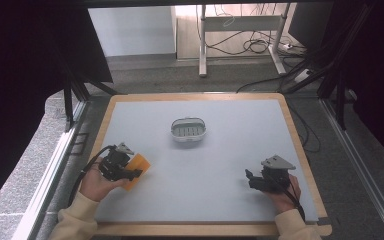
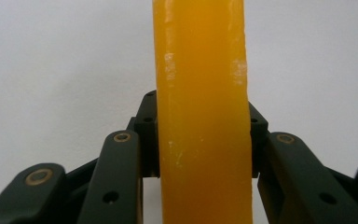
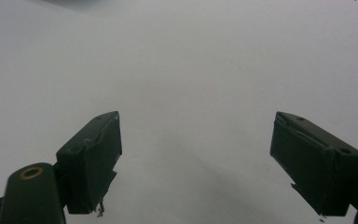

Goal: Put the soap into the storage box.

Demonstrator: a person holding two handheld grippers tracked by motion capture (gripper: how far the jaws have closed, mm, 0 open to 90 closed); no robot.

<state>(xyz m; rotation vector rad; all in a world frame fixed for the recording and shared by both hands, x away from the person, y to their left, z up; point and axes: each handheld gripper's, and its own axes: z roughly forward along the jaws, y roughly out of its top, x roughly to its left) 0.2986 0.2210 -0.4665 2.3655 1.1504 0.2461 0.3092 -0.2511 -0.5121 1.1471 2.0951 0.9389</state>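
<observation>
An orange bar of soap (image 1: 139, 168) is held at the left of the table by my left gripper (image 1: 130, 173), shut on it. In the left gripper view the soap (image 2: 203, 112) stands as a tall orange slab pinched between the two black jaws of the left gripper (image 2: 204, 135). A white oval soap dish (image 1: 188, 129) with a slotted floor sits empty near the table's middle. My right gripper (image 1: 252, 180) rests at the right front, open; in the right gripper view the right gripper (image 3: 196, 154) has its jaws wide apart over bare table.
The grey table top (image 1: 200, 165) has a wooden rim (image 1: 300, 145). Beyond its far edge are a desk's legs and loose cables (image 1: 252, 45) on the floor. Dark frames stand at both sides.
</observation>
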